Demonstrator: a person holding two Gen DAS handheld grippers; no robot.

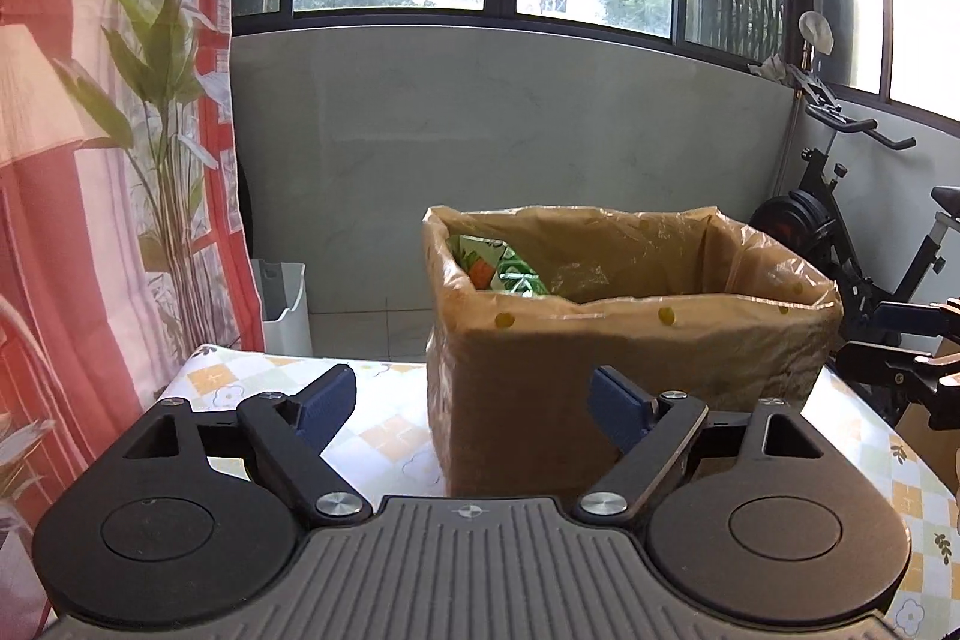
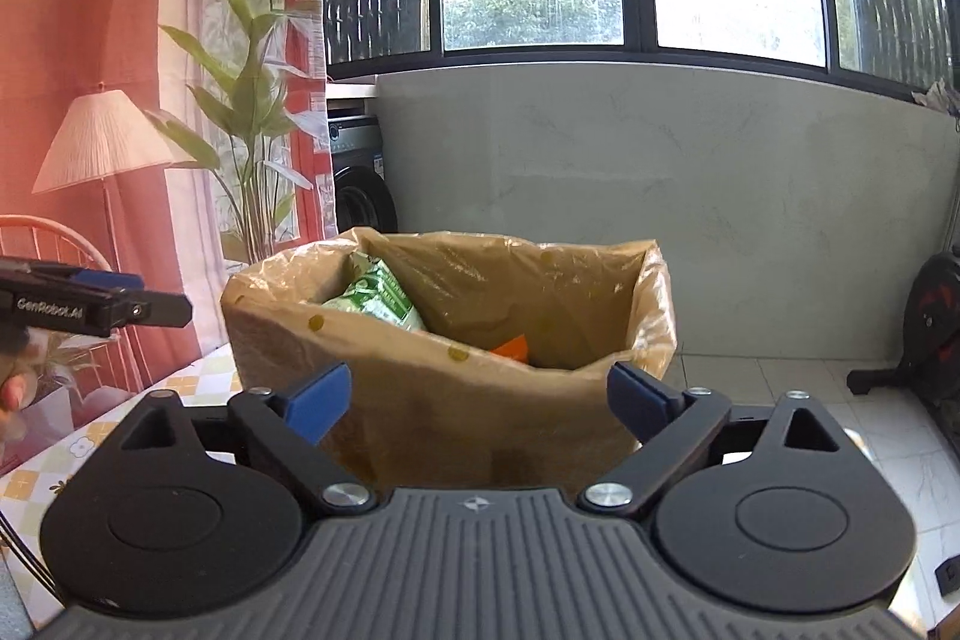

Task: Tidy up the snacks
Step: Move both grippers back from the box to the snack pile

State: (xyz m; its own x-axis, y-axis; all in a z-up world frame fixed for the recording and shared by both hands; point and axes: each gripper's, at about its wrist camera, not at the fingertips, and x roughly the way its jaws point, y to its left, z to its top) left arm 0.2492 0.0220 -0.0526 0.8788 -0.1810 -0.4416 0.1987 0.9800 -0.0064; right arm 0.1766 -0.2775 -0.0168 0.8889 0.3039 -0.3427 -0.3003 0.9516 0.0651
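Ribbed grey plastic fills the bottom of both my views, flanked by two round black discs on each rig. From there the black linkage arms run out to blue, finely textured pads. My left gripper (image 1: 473, 415) has its jaws spread wide with nothing between them, and my right gripper (image 2: 479, 405) is the same: jaws wide apart, empty. Neither pad touches the box.

Just beyond both sets of jaws stands the one cardboard box (image 1: 630, 376), rectangular and matte brown, on the counter (image 1: 384, 430), which wears a smooth cloth of pale yellow and green checks with small flower prints. A thin, crinkly, translucent amber plastic liner (image 1: 780, 274) with a few yellow dots is folded over the box rim.

Inside the box, against its left wall, I see a glossy green-and-white snack packet (image 2: 378, 298) leaning upright. An orange corner of a second packet (image 2: 510, 347) pokes up nearer the middle of the box, low behind the front rim. So I count two snacks showing; anything deeper is hidden by the front wall.

Left of the box, in the right view, my other gripper shows side-on as a black bar with a blue pad.

Behind the box rises a smooth grey marbled wall, and a black exercise bike (image 1: 852, 232) stands to its right.
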